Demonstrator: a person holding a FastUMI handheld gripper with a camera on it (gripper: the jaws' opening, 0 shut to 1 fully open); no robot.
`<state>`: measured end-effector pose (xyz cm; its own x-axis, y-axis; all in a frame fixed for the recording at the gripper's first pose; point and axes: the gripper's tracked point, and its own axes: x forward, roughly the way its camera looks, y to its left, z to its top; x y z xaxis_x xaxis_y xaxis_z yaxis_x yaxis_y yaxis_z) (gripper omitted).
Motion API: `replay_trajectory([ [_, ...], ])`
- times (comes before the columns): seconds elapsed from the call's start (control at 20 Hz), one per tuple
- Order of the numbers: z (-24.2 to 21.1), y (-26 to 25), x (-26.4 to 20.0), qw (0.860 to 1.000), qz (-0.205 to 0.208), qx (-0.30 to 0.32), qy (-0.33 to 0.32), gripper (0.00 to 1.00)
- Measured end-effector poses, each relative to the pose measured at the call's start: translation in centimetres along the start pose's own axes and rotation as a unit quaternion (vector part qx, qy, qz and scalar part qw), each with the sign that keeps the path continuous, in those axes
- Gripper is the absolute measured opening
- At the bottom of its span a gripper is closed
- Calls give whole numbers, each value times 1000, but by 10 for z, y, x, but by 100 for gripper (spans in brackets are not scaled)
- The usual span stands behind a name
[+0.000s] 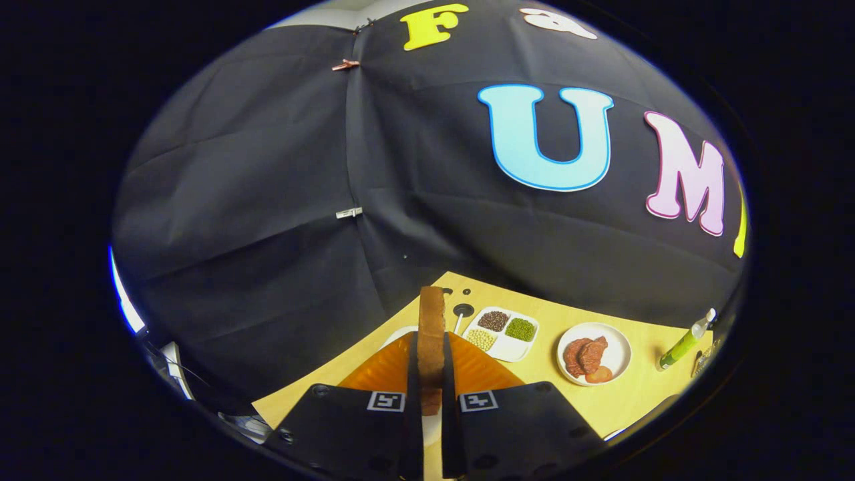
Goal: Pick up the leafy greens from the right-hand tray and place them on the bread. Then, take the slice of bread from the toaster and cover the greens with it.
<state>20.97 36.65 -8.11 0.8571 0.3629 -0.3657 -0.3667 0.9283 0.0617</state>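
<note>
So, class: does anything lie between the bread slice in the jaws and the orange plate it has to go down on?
Nothing visible does. The bread slice stands on edge, clamped between the jaws, with the orange plate right beneath and beyond it. The sectioned tray sits further off.

The gripper (431,374) is held up off the table, pointing forward and slightly down, with its two fingers (412,374) drawn close together and standing upright and parallel. Both fingers press on the flat faces of a slice of bread (431,334), one on each side, so the slice stands on edge in the narrow gap between them and sticks out well past the fingertips. The two broad finger bodies spread out to either side below, each carrying a square marker (386,401) near its inner edge.
</note>
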Motion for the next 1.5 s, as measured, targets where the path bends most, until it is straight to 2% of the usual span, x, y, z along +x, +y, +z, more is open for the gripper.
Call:
replay_trajectory([
  [0.35,1,-59,-36,998,-42,36,-11,15],
  [0.5,-11,-77,-56,996,-45,82,-8,15],
  [0.6,-28,-83,-66,992,-44,120,2,15],
  [0.9,-92,-113,-80,987,-73,138,36,15],
  [1.15,-154,-107,-81,979,-55,180,73,15],
  [1.5,-212,-123,-88,973,-65,192,107,15],
])
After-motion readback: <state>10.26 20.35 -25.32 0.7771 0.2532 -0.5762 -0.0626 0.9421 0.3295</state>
